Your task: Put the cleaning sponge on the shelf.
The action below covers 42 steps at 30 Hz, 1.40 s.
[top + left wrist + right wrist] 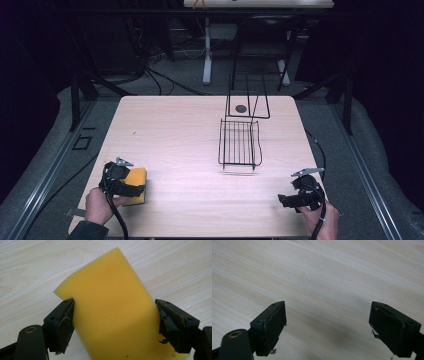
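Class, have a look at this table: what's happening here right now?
A person works at a wooden table with a gripper in each hand. The left gripper has its jaws on either side of a yellow sponge at the table's near left, touching its sides. The right gripper sits open over bare wood at the near right, holding nothing. Further back, a black wire rack lies untouched on the table.

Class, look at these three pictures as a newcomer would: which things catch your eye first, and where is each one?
The bright yellow sponge stands out first, squeezed between the jaws of the left hand-held gripper at the table's near left corner. Next comes the black wire rack, right of the table's centre toward the far side. The right hand-held gripper hangs open over bare wood at the near right.
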### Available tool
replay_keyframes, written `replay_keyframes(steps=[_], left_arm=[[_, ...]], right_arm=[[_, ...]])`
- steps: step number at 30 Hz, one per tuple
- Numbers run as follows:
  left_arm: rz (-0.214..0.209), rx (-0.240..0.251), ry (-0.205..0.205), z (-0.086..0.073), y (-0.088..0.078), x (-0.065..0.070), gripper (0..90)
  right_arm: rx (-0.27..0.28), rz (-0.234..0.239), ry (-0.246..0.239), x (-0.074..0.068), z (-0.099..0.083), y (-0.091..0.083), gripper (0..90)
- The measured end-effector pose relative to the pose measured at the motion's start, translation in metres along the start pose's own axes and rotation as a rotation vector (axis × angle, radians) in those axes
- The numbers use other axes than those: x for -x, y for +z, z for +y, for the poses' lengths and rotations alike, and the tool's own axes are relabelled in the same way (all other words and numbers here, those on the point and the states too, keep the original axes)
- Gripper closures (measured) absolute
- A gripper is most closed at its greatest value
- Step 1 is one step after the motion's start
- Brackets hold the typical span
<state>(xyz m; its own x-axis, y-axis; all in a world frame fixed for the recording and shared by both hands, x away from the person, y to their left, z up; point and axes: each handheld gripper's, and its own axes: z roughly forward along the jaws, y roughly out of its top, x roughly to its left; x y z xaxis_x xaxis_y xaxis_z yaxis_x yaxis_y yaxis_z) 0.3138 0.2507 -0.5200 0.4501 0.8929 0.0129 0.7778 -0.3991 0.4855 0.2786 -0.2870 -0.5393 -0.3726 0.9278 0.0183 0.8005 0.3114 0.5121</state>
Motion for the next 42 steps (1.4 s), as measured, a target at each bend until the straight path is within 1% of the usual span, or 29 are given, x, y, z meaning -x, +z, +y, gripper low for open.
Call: replay_keyframes(steps=[4, 8, 12, 13, 16, 18, 19, 22, 23, 25, 27, 28, 32, 33, 35, 36, 37, 38, 40, 42], left_arm=[[-0.007, 0.006, 0.039, 0.007, 0.002, 0.004, 20.7], [-0.015, 0.005, 0.054, 0.011, 0.001, 0.006, 20.8], [-0.026, 0.016, 0.067, 0.016, 0.002, 0.009, 20.8], [-0.03, 0.015, 0.078, 0.019, 0.001, 0.011, 20.8], [-0.033, 0.023, 0.088, 0.021, 0.001, 0.013, 20.7], [-0.045, 0.029, 0.099, 0.024, 0.001, 0.015, 20.7], [-0.05, 0.031, 0.112, 0.027, 0.001, 0.017, 20.8], [-0.059, 0.03, 0.117, 0.029, 0.001, 0.019, 20.7], [-0.057, 0.037, 0.121, 0.03, 0.001, 0.02, 20.8], [-0.064, 0.039, 0.129, 0.033, 0.0, 0.021, 20.7], [-0.069, 0.048, 0.127, 0.035, -0.001, 0.022, 20.8], [-0.069, 0.049, 0.136, 0.037, -0.001, 0.023, 20.8], [-0.082, 0.064, 0.142, 0.04, -0.002, 0.027, 20.8], [-0.094, 0.063, 0.155, 0.041, -0.002, 0.03, 20.8], [-0.098, 0.063, 0.159, 0.042, -0.001, 0.031, 20.8], [-0.106, 0.06, 0.169, 0.043, 0.0, 0.034, 20.8], [-0.106, 0.06, 0.169, 0.043, 0.0, 0.034, 20.8], [-0.108, 0.057, 0.181, 0.045, 0.001, 0.037, 20.8], [-0.11, 0.06, 0.189, 0.046, 0.001, 0.04, 20.8], [-0.124, 0.059, 0.195, 0.047, 0.001, 0.042, 20.8]], right_arm=[[-0.006, -0.002, -0.002, 0.0, 0.0, 0.0, 13.9], [-0.007, -0.003, -0.003, 0.001, 0.0, 0.0, 13.9], [-0.006, -0.005, -0.004, 0.001, 0.0, 0.001, 13.8], [-0.006, -0.005, -0.005, 0.001, 0.0, 0.001, 13.9], [-0.005, -0.006, -0.006, 0.001, 0.0, 0.001, 13.9], [-0.005, -0.005, -0.006, 0.001, 0.0, 0.001, 13.9], [-0.007, -0.006, -0.006, 0.001, 0.0, 0.002, 13.9], [-0.012, -0.008, -0.008, 0.001, 0.0, 0.002, 14.0], [-0.012, -0.008, -0.008, 0.001, 0.0, 0.002, 14.0], [-0.013, -0.008, -0.009, 0.001, 0.0, 0.002, 14.0], [-0.014, -0.008, -0.008, 0.001, 0.0, 0.002, 14.0], [-0.014, -0.008, -0.009, 0.001, 0.0, 0.002, 14.0], [-0.015, -0.01, -0.009, 0.001, 0.0, 0.002, 14.1], [-0.02, -0.012, -0.009, 0.001, 0.0, 0.002, 14.2], [-0.021, -0.012, -0.01, 0.001, 0.0, 0.002, 14.2], [-0.023, -0.01, -0.013, 0.001, 0.0, 0.002, 14.2], [-0.023, -0.01, -0.013, 0.001, 0.0, 0.002, 14.2], [-0.023, -0.01, -0.013, 0.001, 0.0, 0.002, 14.2], [-0.023, -0.01, -0.014, 0.001, 0.0, 0.002, 14.2], [-0.024, -0.014, -0.014, 0.0, 0.0, 0.002, 14.4]])
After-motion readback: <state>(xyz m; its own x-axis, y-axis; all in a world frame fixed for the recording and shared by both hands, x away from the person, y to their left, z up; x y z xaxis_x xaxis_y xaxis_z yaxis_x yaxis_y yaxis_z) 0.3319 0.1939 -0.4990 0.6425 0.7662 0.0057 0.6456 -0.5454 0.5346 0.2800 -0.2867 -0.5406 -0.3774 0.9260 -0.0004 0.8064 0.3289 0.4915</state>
